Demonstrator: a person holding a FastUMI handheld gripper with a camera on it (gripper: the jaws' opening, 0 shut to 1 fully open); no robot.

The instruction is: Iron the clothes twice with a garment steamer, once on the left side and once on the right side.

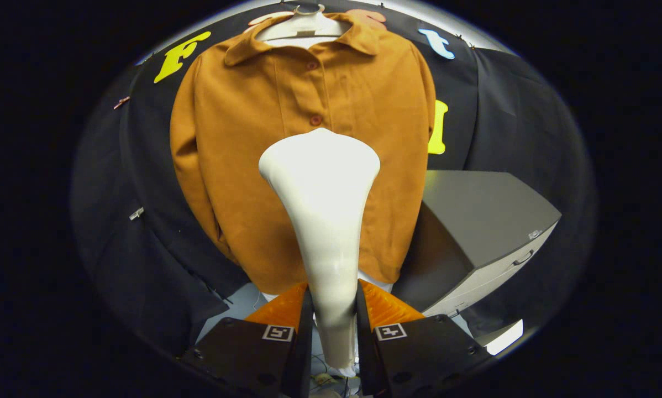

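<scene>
An orange-brown buttoned shirt point(242, 127) hangs on a white hanger point(303, 25) against the black cloth wall. My gripper point(334, 301) is shut on the handle of a white garment steamer point(322, 199), both fingers pressing its narrow lower part. The steamer's wide head points up and forward, covering the shirt's lower middle below the second button. I cannot tell whether the head touches the fabric. The steamer's bottom end sticks out below the fingers.
A grey cabinet point(486, 221) with a drawer handle stands right of the shirt, close to its hem. Black cloth covers the wall on the left and right. Pale floor with some cables shows beneath the fingers.
</scene>
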